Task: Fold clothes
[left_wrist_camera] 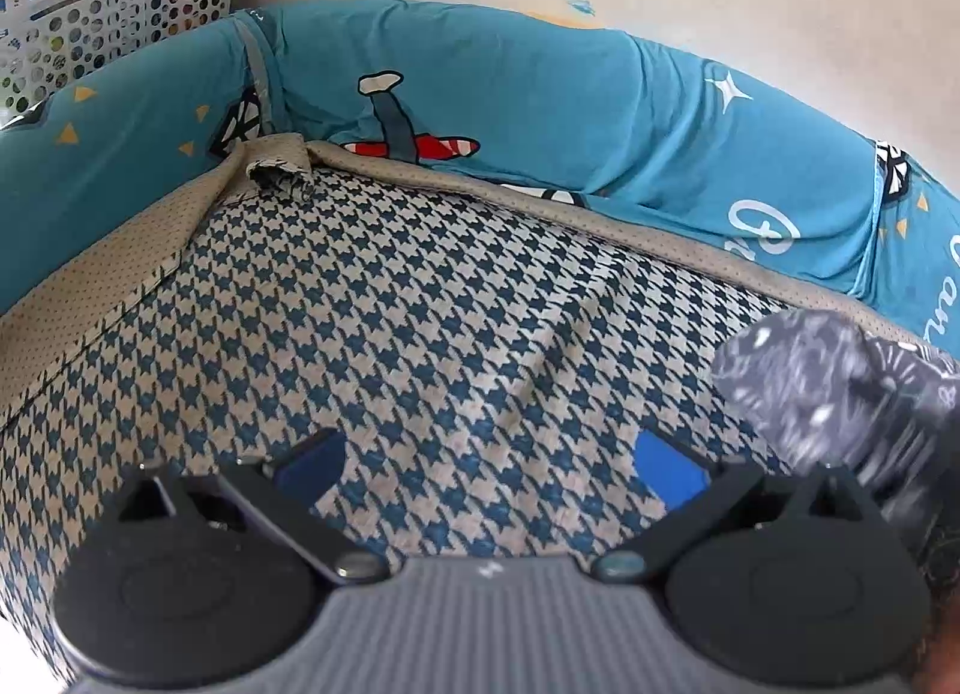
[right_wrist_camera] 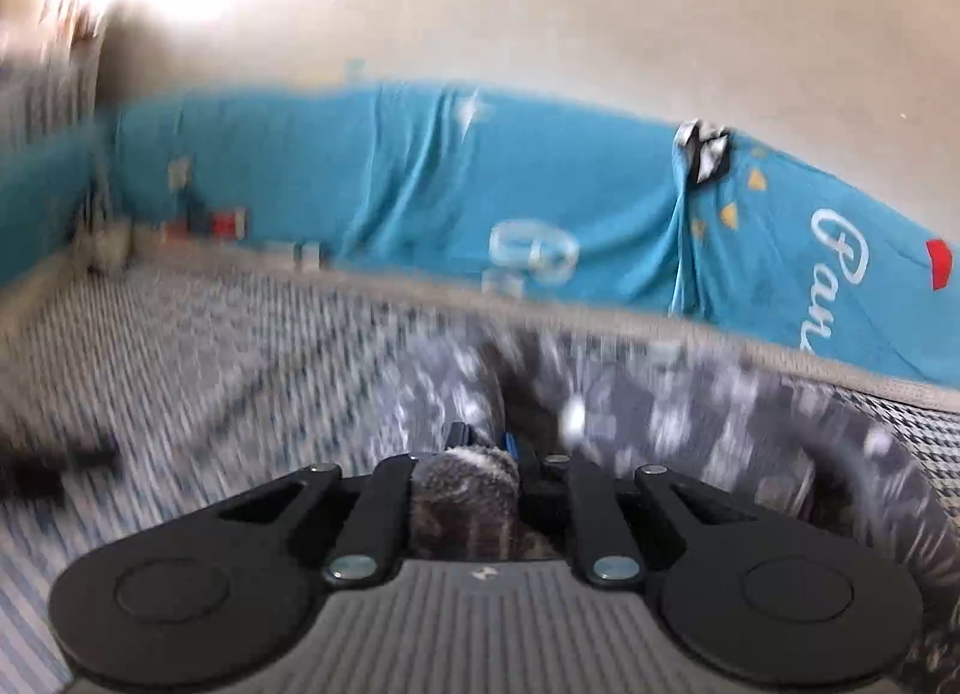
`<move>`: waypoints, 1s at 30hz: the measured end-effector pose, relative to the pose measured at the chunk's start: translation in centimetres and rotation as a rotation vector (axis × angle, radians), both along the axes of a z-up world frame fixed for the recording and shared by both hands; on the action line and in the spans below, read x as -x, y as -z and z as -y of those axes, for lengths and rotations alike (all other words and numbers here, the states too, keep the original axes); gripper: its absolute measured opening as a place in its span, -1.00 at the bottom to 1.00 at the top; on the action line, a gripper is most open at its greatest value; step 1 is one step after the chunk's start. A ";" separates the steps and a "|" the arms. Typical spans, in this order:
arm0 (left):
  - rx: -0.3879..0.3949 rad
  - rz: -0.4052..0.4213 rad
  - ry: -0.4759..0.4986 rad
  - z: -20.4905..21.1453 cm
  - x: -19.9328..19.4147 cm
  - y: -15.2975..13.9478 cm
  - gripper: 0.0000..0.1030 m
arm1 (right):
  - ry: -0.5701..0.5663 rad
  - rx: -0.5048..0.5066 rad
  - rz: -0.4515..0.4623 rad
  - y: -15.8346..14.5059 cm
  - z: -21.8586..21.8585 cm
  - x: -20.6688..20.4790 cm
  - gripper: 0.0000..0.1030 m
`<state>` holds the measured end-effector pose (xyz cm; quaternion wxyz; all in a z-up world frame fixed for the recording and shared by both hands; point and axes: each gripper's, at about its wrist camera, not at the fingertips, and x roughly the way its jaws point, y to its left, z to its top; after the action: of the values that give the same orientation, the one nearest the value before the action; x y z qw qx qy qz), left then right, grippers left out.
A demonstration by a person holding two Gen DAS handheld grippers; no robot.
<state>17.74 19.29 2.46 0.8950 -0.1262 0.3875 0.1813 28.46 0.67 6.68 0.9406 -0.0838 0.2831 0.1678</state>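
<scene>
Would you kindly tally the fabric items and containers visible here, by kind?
Dark grey white-speckled garment: 1
Blue-and-beige houndstooth mat: 1
Teal printed cushion bumper: 1
White perforated plastic basket: 1
Total: 4

The left gripper (left_wrist_camera: 491,469) points forward and a bit down; its two fingers are spread wide apart; the blue pads (left_wrist_camera: 671,469) on the tips face each other with nothing between them; the black arms behind them fan outward. The right gripper (right_wrist_camera: 487,442) points forward too; its fingers are pulled close together; they pinch a bunch of dark cloth (right_wrist_camera: 465,505); this view is blurry.
</scene>
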 end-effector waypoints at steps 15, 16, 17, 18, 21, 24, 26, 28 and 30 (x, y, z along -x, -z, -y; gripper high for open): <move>0.030 0.008 0.008 0.0 0.0 0.1 1.00 | -0.024 -0.223 0.073 -8.3 -1.3 -3.2 -0.47; 0.033 0.009 0.009 0.1 0.0 0.1 1.00 | -0.025 -0.215 0.069 -7.9 -1.1 -2.8 -0.44; 0.037 0.009 0.009 0.1 -0.1 0.1 1.00 | -0.032 -0.205 0.063 -7.6 -0.9 -2.4 -0.41; 0.041 0.010 0.007 0.1 0.0 0.1 1.00 | -0.038 -0.195 0.057 -7.2 -0.8 -2.0 -0.39; 0.063 0.021 0.003 -0.1 0.0 0.0 1.00 | -0.059 -0.167 0.039 -6.2 -0.3 -0.9 -0.26; 0.075 0.026 -0.008 -0.2 0.2 -0.1 1.00 | -0.080 -0.138 0.020 -5.2 0.1 0.2 -0.17; 0.073 0.023 -0.016 -0.3 0.2 0.0 1.00 | -0.093 -0.118 0.008 -4.6 0.4 1.0 -0.01; 0.075 0.020 -0.020 -0.3 0.2 0.0 1.00 | -0.107 -0.099 -0.004 -3.9 0.8 1.7 0.14; 0.074 0.016 -0.025 -0.3 0.1 0.0 1.00 | -0.121 -0.080 -0.016 -3.2 1.1 2.5 0.37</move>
<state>17.62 19.58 2.42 0.8905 -0.1657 0.3851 0.1767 25.96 -0.40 9.91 0.9289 -0.0619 0.2783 0.2362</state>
